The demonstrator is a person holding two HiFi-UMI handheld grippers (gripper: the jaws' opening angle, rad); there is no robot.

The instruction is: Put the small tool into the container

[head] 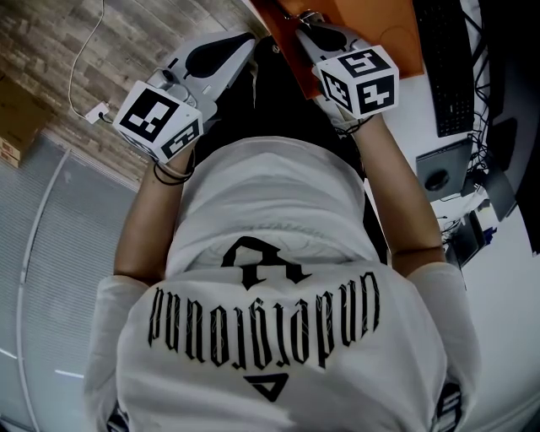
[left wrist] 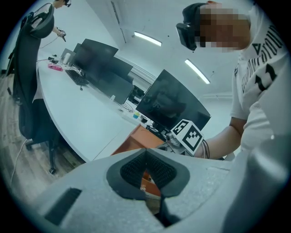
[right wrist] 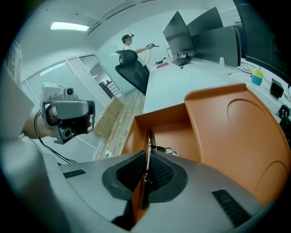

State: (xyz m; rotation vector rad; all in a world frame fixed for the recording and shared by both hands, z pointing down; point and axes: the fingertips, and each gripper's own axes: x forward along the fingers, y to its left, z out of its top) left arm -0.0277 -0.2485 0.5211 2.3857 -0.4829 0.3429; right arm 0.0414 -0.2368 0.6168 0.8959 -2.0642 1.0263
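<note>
My right gripper (right wrist: 147,154) is shut on the small tool (right wrist: 148,141), a thin flat metal piece seen edge-on that sticks up from between the pads. It hangs over the open compartment of the orange container (right wrist: 164,128), close to the left wall. In the head view the right gripper (head: 310,25) points into that container (head: 363,25) at the top of the picture. My left gripper (left wrist: 145,154) is shut with nothing in it and is held level beside the container's near corner (left wrist: 136,142); it also shows in the head view (head: 240,46).
The container's rounded orange lid (right wrist: 236,132) lies open to the right. It stands on a long white desk (left wrist: 86,118) with monitors (left wrist: 175,102) and a keyboard (head: 451,67). An office chair (left wrist: 32,104) stands by the desk; another person (right wrist: 129,43) stands far off.
</note>
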